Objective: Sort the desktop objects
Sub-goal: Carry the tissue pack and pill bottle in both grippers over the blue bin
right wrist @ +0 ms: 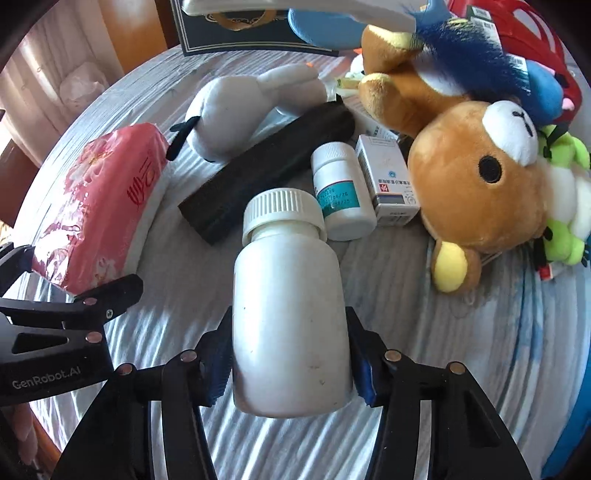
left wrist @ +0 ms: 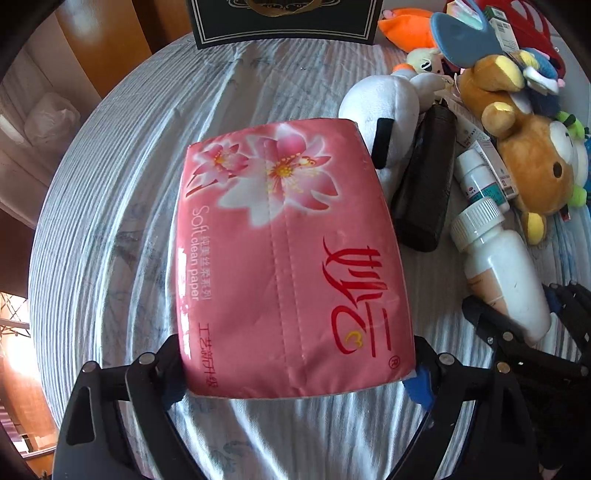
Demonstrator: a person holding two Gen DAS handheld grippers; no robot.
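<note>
My left gripper [left wrist: 295,373] is shut on a pink tissue pack [left wrist: 288,258], holding its near end just above the striped tablecloth [left wrist: 110,221]. The pack also shows in the right wrist view [right wrist: 96,206] at the left. My right gripper [right wrist: 290,369] is shut on a large white pill bottle [right wrist: 288,306], cap pointing away. That bottle also shows in the left wrist view [left wrist: 506,273], with the right gripper [left wrist: 517,332] around it.
A black roll [right wrist: 269,170], a small white medicine bottle [right wrist: 343,192] and a medicine box [right wrist: 388,181] lie beyond the bottle. A white plush [right wrist: 236,110], a brown bear plush [right wrist: 480,177] and other toys crowd the right. A dark box [left wrist: 284,18] stands at the back.
</note>
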